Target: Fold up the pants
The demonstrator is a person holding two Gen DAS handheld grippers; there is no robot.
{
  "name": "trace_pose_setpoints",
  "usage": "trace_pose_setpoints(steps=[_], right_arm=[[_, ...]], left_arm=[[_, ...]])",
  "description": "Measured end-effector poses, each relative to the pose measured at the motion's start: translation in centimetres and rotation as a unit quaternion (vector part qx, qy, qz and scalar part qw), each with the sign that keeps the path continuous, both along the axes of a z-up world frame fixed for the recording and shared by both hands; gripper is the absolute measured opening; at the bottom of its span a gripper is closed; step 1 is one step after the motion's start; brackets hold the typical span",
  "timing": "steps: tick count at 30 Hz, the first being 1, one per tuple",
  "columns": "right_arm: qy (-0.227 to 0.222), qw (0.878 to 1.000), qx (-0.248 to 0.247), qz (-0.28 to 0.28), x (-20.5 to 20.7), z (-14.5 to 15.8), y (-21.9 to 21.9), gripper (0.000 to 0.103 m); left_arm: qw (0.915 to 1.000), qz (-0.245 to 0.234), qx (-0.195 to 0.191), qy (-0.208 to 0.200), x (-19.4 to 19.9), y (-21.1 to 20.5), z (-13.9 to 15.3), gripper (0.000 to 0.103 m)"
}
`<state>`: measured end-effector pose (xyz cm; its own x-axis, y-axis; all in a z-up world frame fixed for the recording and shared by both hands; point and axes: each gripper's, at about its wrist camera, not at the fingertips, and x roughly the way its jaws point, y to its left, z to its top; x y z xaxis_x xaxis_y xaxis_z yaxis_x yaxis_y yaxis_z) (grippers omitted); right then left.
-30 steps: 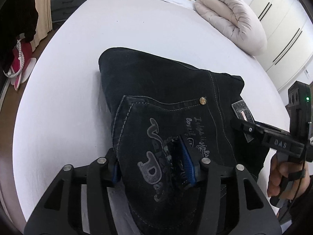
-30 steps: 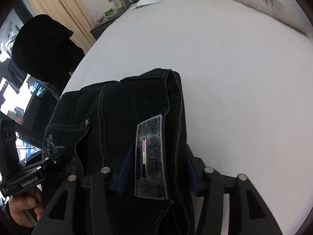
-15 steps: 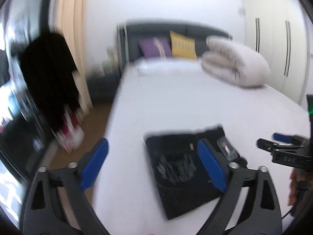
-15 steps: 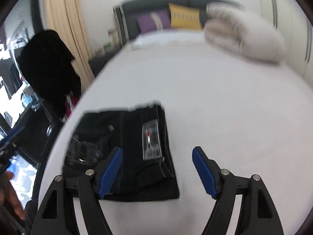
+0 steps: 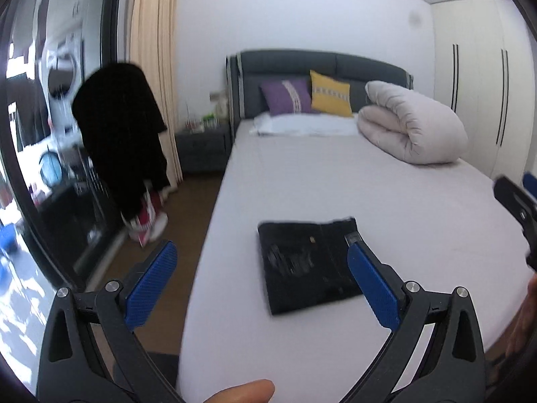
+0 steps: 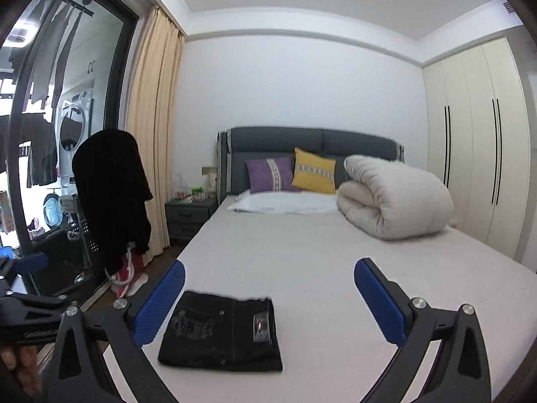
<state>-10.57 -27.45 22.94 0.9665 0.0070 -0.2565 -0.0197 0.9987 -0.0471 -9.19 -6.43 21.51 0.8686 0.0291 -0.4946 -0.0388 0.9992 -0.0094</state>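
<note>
A: Where are the black jeans (image 6: 221, 334) now?

B: They lie on the white bed sheet (image 6: 335, 268), folded into a compact rectangle, ahead of both pairs of jaws and touching neither.

A: And the grippers?

B: The left gripper (image 5: 261, 278) stands wide, nothing between its pads. The right gripper (image 6: 270, 299) has just been opening and is wide and empty too.

A: So what is left?

B: I judge the folding finished; perhaps only tidying remains.

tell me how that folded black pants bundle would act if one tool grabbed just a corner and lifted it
The folded black pants are soft denim-like cloth in loose layers, so they would likely sag and unfold. The stack looks thick, so probably heavy for its size. On the smooth bed sheet, a push would likely slide it, perhaps shifting the top layers first.
</note>
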Motion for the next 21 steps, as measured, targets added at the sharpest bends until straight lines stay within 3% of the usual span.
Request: trace_pose_setpoints(steps=[7,21], right_arm=[[0.061,0.997,0.012,-0.046,-1.9,-1.7,0.3,0.103],[0.125,0.991,0.001,-0.036,1.1,-5.1,2.5,0.103]], left_arm=[[0.9982,-0.001,-0.016,0.058,-2.1,1.2,-2.6,0.103],[0.9924,0.004,-0.025,0.121,3.8,0.9,-8.8,0.103]])
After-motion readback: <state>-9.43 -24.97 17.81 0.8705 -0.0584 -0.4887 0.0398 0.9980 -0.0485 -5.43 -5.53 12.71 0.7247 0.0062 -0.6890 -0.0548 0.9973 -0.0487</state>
